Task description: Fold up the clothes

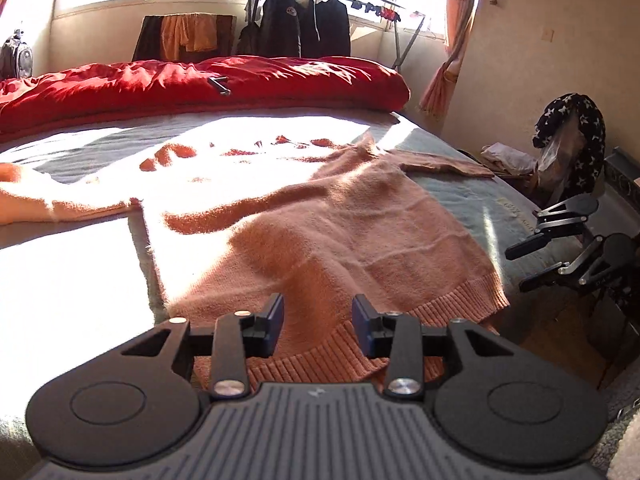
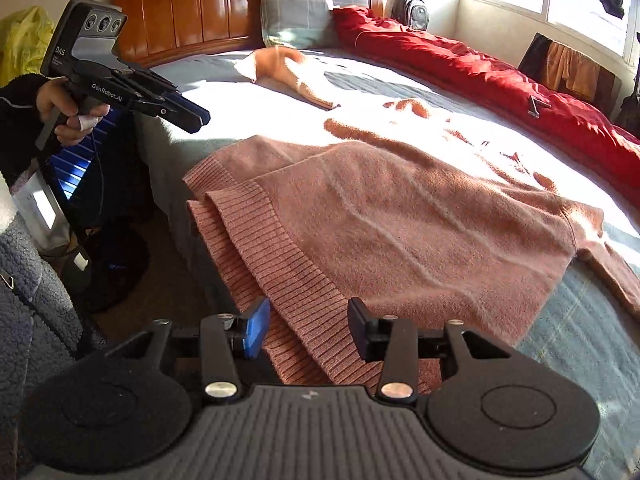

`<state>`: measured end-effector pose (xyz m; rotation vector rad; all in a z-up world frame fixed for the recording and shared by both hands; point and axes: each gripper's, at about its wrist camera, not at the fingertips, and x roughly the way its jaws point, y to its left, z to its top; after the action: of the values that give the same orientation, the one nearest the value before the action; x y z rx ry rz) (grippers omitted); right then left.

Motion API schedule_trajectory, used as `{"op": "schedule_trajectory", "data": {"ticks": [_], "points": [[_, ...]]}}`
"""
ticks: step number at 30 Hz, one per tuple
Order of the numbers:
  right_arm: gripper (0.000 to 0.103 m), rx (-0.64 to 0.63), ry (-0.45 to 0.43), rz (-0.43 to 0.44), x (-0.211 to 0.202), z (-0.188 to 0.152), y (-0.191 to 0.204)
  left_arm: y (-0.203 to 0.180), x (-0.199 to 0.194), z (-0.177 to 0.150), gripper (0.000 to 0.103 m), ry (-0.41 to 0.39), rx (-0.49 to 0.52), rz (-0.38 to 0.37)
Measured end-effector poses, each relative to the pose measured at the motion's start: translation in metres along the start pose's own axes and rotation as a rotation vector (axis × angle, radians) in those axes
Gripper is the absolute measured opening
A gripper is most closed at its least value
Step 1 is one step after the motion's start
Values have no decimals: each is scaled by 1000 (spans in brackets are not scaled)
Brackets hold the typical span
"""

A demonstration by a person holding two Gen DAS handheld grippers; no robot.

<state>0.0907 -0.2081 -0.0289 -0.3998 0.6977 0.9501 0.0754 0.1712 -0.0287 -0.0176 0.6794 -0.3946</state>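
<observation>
A pink-orange knit sweater lies spread flat on the bed, ribbed hem toward me, both sleeves stretched out sideways. It also shows in the right wrist view. My left gripper is open and empty, just above the ribbed hem. My right gripper is open and empty over the hem's corner near the bed's edge. The right gripper shows at the right in the left wrist view. The left gripper shows held in a hand at upper left in the right wrist view.
The bed has a grey-blue sheet. A red duvet is bunched along its far side. A pillow leans on the wooden headboard. A clothes rack with dark jackets stands by the window. The floor lies beside the bed.
</observation>
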Motion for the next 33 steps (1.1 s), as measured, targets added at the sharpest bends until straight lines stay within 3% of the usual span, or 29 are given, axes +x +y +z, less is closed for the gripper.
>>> {"op": "schedule_trajectory", "data": {"ticks": [3, 7, 10, 14, 18, 22, 27, 30, 33], "points": [[49, 55, -28, -54, -3, 2, -18, 28, 25, 0, 40, 66, -100, 125], [49, 133, -39, -108, 4, -4, -43, 70, 54, -14, 40, 149, -298, 153], [49, 183, -38, -127, 10, -13, -59, 87, 70, -23, 40, 186, -359, 174], [52, 278, -37, -135, 19, -23, -84, 102, 78, -22, 43, 174, -481, 63], [53, 439, -33, -133, 23, -38, -117, 103, 90, -19, 51, 198, -519, -15], [69, 674, -66, -40, 24, -61, -154, 113, 99, -20, 53, 183, -594, -89], [69, 909, -73, 121, 48, -86, -187, 127, 110, -24, 51, 173, -709, -165], [72, 1001, -121, 241, 62, -93, -199, 125, 111, -24, 51, 170, -733, -161], [69, 1047, -150, 278, 67, -98, -202, 119, 108, -27, 45, 162, -775, -131]]}}
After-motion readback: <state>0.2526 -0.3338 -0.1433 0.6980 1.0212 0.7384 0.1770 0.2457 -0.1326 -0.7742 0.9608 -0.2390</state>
